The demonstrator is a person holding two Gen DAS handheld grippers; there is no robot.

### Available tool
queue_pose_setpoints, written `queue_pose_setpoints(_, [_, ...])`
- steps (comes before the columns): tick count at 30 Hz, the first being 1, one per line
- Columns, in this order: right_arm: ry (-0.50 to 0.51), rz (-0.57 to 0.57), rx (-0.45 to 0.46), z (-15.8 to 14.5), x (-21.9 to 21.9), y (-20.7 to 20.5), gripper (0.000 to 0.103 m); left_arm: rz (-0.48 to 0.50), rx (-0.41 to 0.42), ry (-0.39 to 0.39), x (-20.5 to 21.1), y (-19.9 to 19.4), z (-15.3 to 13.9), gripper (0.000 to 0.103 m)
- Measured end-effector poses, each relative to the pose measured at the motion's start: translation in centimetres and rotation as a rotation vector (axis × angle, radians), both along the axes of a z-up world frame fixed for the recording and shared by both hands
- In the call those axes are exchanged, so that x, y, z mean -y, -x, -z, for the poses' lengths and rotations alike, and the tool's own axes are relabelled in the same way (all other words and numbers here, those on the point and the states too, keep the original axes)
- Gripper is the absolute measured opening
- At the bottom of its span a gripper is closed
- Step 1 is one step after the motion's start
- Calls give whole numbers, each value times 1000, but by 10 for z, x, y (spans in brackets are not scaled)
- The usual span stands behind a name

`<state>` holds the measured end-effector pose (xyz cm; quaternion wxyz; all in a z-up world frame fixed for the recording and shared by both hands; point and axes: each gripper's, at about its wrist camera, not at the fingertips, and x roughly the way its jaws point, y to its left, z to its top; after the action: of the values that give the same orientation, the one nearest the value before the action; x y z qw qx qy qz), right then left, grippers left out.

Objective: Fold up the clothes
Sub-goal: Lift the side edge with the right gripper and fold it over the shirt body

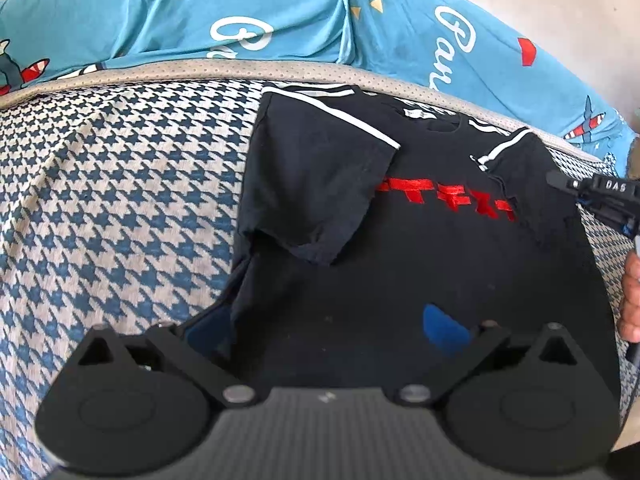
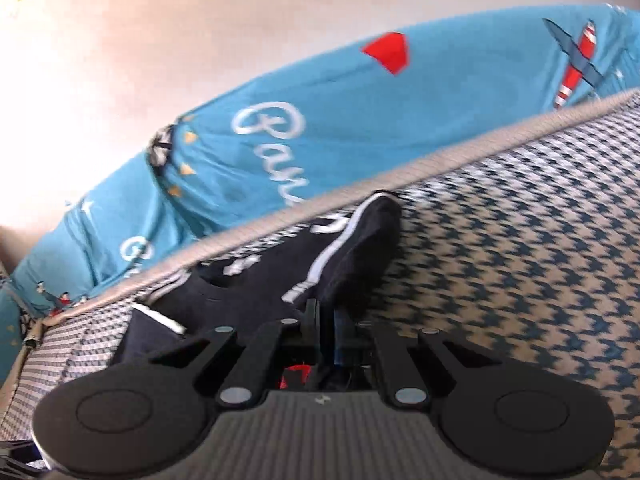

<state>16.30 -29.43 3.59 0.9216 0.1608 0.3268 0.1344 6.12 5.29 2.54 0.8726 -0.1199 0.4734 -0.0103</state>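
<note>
So there's a black t-shirt [image 1: 400, 248] with white stripes on the shoulders and red lettering [image 1: 448, 198] across the chest, spread out on a bed covered in a blue-and-cream houndstooth sheet [image 1: 120, 200]. The collar end sits right up against the far edge of the bed, where a grey trim strip [image 1: 200, 70] runs along, and behind that edge there's a turquoise blanket [image 1: 200, 12] with white script and little planes printed on it. One sleeve [image 1: 316, 184] is already folded in over the chest, partly covering the start of the red letters. The left gripper [image 1: 332, 332] is spread wide open right over the hem end of the shirt, blue pads [image 1: 444, 332] showing, nothing between them. The right gripper [image 2: 326, 332] is closed on the other sleeve [image 2: 352, 248], pinching the dark fabric by its white stripe, and the cloth bunches up from the sheet into the fingers. In the left wrist view you can see that gripper at the right side of the shirt, with a bit of the person's hand [image 1: 632, 296] behind it.
</note>
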Motion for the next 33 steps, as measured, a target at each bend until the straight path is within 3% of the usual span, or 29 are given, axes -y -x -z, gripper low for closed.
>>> queue_pose_setpoints(9, [-84, -158, 70, -28, -83, -2, 8, -89, 15, -11, -26, 1, -4, 103])
queue_pose_setpoints(13, [-118, -272, 98, -37, -138, -2, 8, -160, 31, -63, -46, 5, -6, 103])
queue_pose_setpoints(21, [21, -458, 21, 9, -234, 1, 9, -271, 1, -9, -80, 9, 1, 103])
queue_pose_setpoints(28, [17, -438, 2, 27, -241, 0, 9, -255, 1, 7, -77, 8, 3, 103])
queue_pose_setpoints(33, [23, -461, 27, 19, -242, 2, 9, -273, 2, 1, -79, 9, 3, 103])
